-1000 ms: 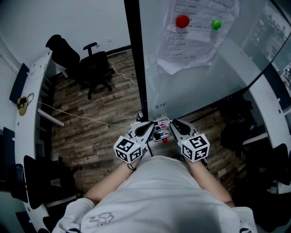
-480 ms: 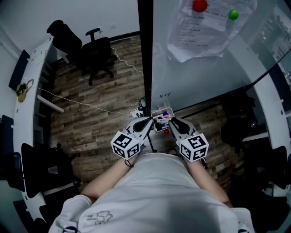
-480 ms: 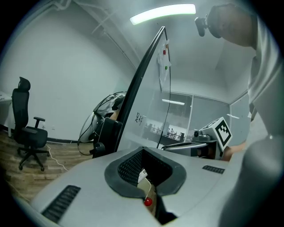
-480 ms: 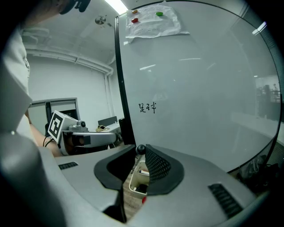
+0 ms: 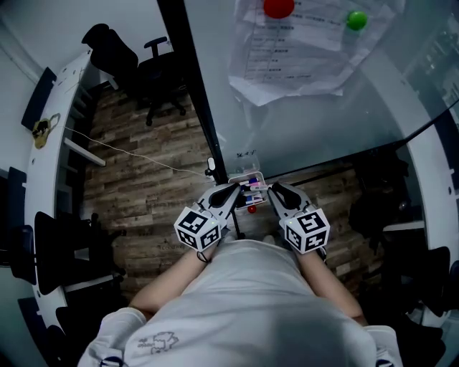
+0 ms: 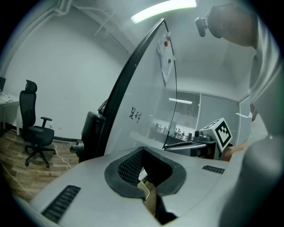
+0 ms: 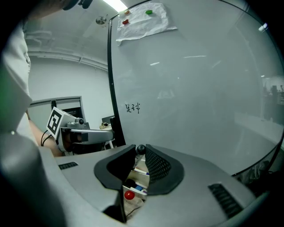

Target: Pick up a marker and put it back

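A small clear marker tray (image 5: pixel 247 188) hangs at the bottom of the glass whiteboard (image 5: pixel 323 122), with several markers in it. My left gripper (image 5: pixel 233 191) points at the tray's left side; in the left gripper view (image 6: pixel 142 150) its jaws meet with nothing between them. My right gripper (image 5: pixel 273 190) points at the tray's right side. In the right gripper view the tips (image 7: pixel 140 150) sit tight against the black cap of a white marker (image 7: pixel 140 149), whose body slants down into the tray (image 7: pixel 141 172). A red ball (image 7: pixel 129 194) lies just below.
Papers (image 5: pixel 301 43) are pinned to the board by a red magnet (image 5: pixel 278 7) and a green one (image 5: pixel 356 19). Behind the board's black frame (image 5: pixel 193 93) are a black office chair (image 5: pixel 154 79) and a cable on the wood floor. A white desk (image 5: pixel 50 143) curves along the left.
The head view has swung, so the board and chair sit differently in the picture. Both grippers stay at the tray, tips close on either side of it.
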